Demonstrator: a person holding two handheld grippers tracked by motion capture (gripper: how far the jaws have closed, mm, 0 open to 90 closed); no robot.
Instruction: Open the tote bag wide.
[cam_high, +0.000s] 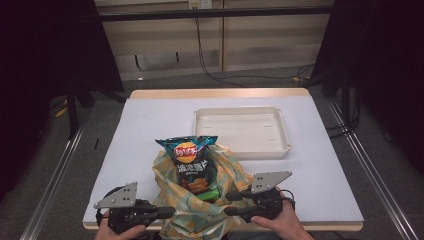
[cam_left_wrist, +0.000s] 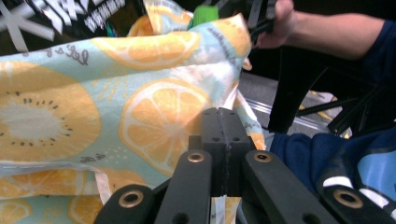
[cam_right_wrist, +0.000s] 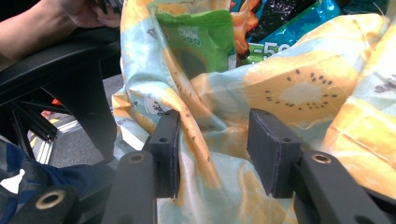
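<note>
A fruit-print bag (cam_high: 200, 200) sits at the near edge of the worktop (cam_high: 150, 125), between the person's two hands, its cloth patterned with orange slices and kiwi halves on pale blue. A dark crisp packet (cam_high: 190, 162) stands upright out of its mouth, and a green packet (cam_high: 212, 192) shows just beside it, lower down inside the bag.

The left gripper (cam_high: 167, 212) comes in from the bag's left side. In the left gripper view its jaws are closed tight together, with a thin strip of the bag's cloth pinched between them and coming out below the pads.

The right gripper (cam_high: 232, 203) is at the bag's right side. In the right gripper view its jaws stand apart, with a fold of the bag's rim lying between them; the left pad (cam_right_wrist: 168, 149) is against the cloth, the other pad is clear of it.

Beyond the bag, toward the far right of the worktop, lies a shallow cream tray (cam_high: 240, 150).
</note>
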